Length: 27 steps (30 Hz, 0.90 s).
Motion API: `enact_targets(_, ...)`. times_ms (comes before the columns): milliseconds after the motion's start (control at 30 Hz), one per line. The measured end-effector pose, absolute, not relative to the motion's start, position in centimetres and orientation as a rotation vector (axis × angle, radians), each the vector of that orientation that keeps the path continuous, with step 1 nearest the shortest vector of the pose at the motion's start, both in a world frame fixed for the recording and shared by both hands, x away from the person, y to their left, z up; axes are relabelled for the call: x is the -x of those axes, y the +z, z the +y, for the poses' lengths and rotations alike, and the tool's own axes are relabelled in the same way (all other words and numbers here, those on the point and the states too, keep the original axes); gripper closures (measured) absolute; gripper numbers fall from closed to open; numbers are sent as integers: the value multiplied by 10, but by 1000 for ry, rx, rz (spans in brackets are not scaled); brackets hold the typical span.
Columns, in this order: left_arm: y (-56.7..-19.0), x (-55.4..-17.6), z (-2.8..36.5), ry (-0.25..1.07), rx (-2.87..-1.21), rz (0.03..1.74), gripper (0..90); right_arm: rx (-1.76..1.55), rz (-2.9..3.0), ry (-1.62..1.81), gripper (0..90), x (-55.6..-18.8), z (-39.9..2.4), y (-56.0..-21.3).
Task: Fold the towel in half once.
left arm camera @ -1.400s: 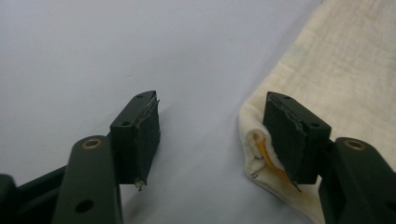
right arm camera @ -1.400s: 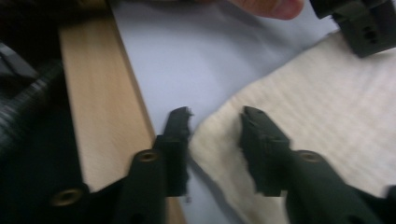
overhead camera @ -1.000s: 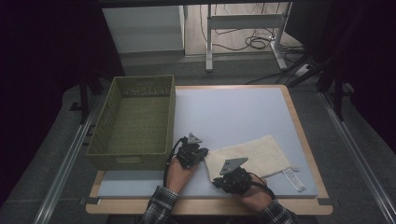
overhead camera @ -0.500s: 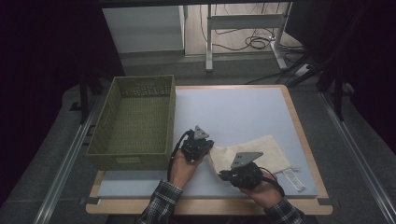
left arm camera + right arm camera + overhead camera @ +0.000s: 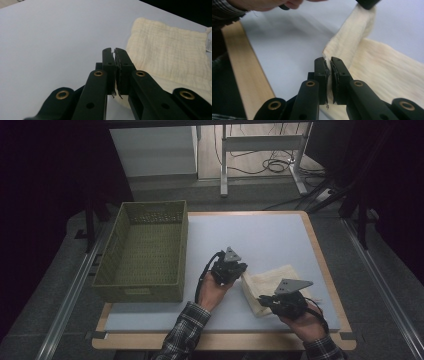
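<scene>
Cloth (image 5: 272,285) lies on the counter (image 5: 260,235) beside the basket (image 5: 145,252), and we judge both claws, left (image 5: 239,272) and right (image 5: 266,301), clamped on its near edge to lift it.

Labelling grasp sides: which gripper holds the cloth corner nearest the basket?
The left gripper. It pinches the cream woven cloth at the edge facing the green wicker basket; the right gripper grips the near corner, farther from it.
</scene>
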<state>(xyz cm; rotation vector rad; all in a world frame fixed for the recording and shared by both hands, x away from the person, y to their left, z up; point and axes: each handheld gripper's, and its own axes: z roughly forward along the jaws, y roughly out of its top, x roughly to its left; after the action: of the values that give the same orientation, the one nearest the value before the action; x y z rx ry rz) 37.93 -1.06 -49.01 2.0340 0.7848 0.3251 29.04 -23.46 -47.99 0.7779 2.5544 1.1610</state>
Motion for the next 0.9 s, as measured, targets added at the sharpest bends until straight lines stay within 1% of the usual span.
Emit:
enact_targets(100, -491, -386, -25, 303, -2047, 763, 872, -826, 2531, 1159, 836, -292, -249, -482)
enact_targets(367, -494, -400, -60, 293, -2090, 718, 871, -946, 2466, 1153, 835, -297, -285, -487)
enact_targets(633, -490, -411, -93, 314, -2107, 680, 869, -1029, 2427, 1151, 834, -302, -309, -491)
enact_targets(900, -487, -417, -117, 327, -2124, 650, 869, -1086, 2389, 1131, 833, -305, -329, -491)
